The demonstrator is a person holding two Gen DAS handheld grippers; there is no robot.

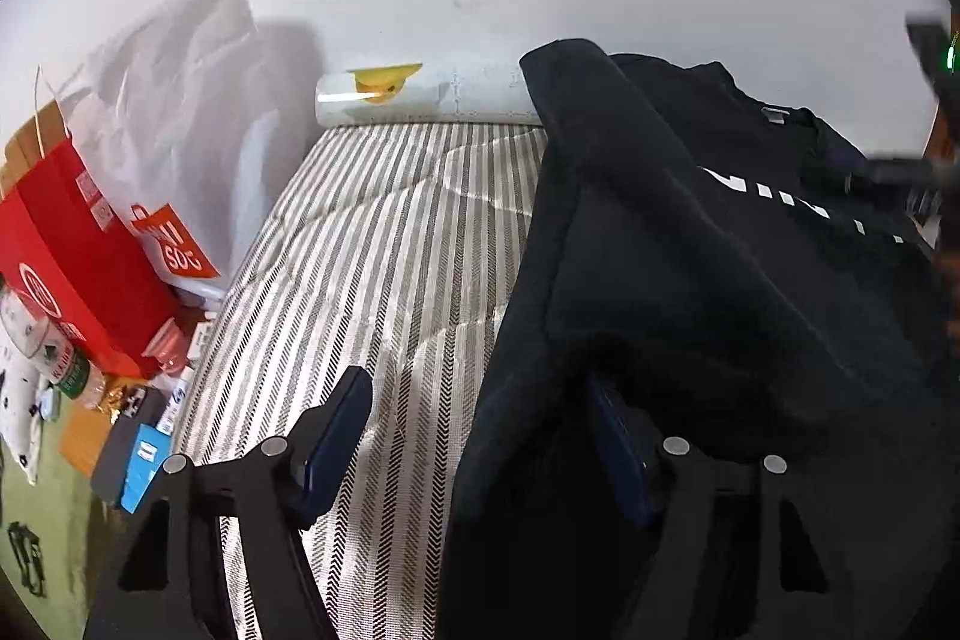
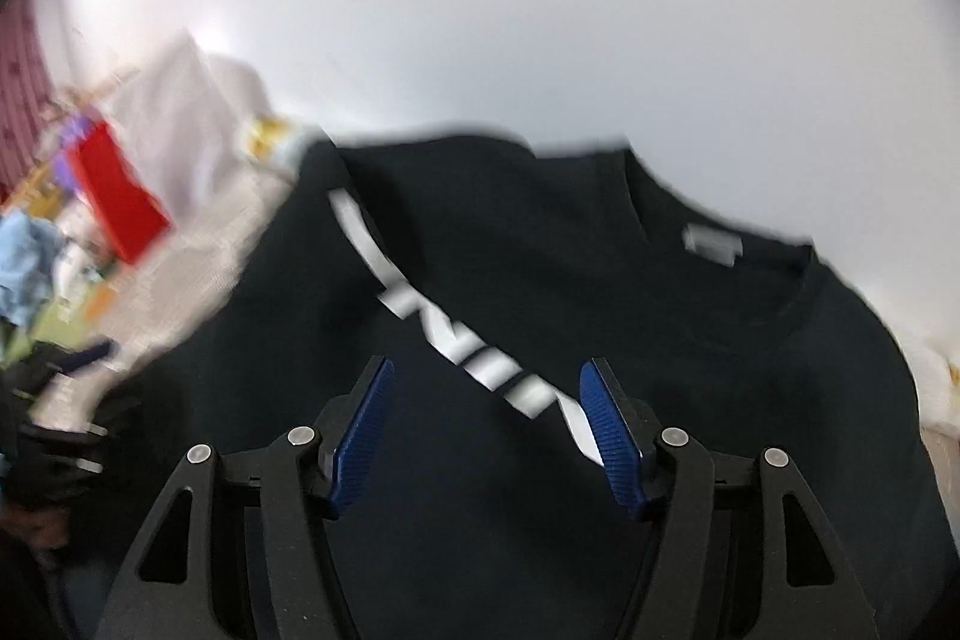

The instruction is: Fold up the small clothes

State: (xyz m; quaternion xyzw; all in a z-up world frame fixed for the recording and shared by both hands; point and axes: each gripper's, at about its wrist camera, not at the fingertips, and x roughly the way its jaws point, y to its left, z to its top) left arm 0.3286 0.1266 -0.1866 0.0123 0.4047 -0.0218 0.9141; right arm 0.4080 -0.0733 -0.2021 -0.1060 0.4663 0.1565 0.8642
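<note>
A: So, where's the black tee (image 1: 720, 280)?

B: On the striped bed (image 1: 384, 244), right half of the left-wrist pic. White lettering up, collar toward the upper right, one side folded over itself w/ a thick edge running down the middle of the frame.

A: Left tool (image 1: 480, 436)?

B: Bottom centre. Jaws apart. One blue pad over bare bedding, the other tucked under the tee's folded edge. Can't tell if it presses the cloth; nothing pinched between both pads.

A: Right tool (image 2: 483, 430)?

B: Bottom centre of its own pic, jaws wide, hanging above the tee's chest print. Nothing gripped. Pic's blurry, esp. the left side.

A: Other stuff?

B: Red bag (image 1: 78, 268) & white plastic bag (image 1: 180, 112) at the left, white roll (image 1: 420, 97) against the wall at the top of the bed.
</note>
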